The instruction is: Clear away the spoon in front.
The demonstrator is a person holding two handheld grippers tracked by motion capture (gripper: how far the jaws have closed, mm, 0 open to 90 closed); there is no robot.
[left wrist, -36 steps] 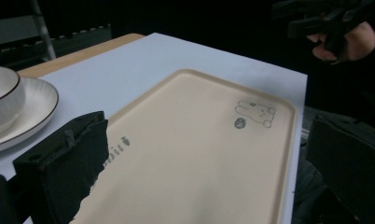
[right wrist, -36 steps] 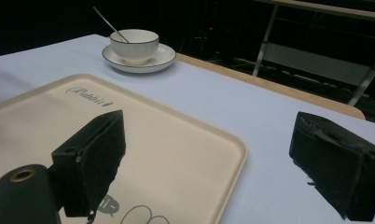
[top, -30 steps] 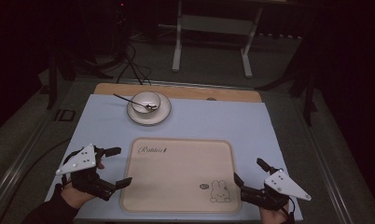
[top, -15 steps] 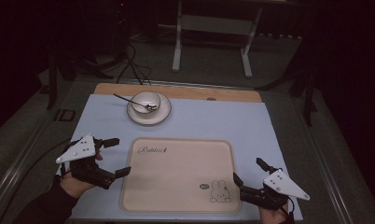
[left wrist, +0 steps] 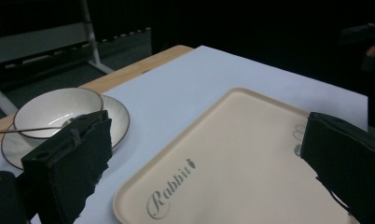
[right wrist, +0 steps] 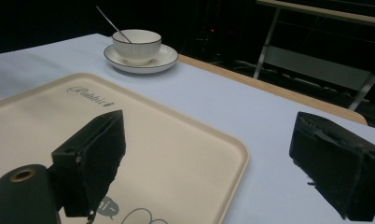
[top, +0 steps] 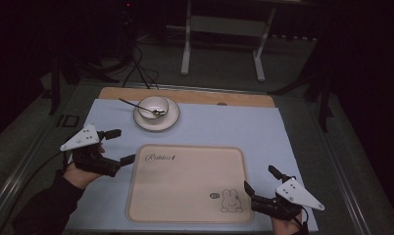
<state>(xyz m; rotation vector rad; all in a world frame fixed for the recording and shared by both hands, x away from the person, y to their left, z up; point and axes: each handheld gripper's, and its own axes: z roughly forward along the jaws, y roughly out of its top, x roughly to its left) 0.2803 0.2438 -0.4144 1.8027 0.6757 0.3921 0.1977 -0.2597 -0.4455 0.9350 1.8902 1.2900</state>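
- Both grippers have their jaws wide apart and hold nothing.
- Left gripper point(top: 117, 146) sits near the left edge of the table, just off the tray's far left corner; one jaw reaches toward the tray's left rim, the other points toward the saucer. Contact with the cloth cannot be confirmed.
- Right gripper point(top: 261, 179) sits at the near right corner of the table; one jaw lies over the tray's near right corner, the other over the cloth just outside the right rim.
- Tray point(top: 185, 181), beige with rounded corners, lies flat at the middle of the near half of the table, on a pale blue cloth point(top: 244, 127). It carries nothing.
- Tray markings: a script word near its far left corner and a rabbit drawing near its near right corner.
- Left gripper view: the tray point(left wrist: 251, 154) spans the gap between the two black jaws, script word close to the left jaw.
- Right gripper view: the tray's corner point(right wrist: 176, 158) lies between the jaws, the left jaw above the tray's surface, the right jaw above the cloth.
- Bowl point(top: 153, 106), white, stands on a saucer point(top: 171, 117) toward the far edge of the table, left of centre, well apart from the tray.
- Spoon point(top: 136, 105) rests in the bowl, handle leaning out over its left rim.
- Bare wooden strip point(top: 234, 98) of the table shows along the far edge beyond the cloth.
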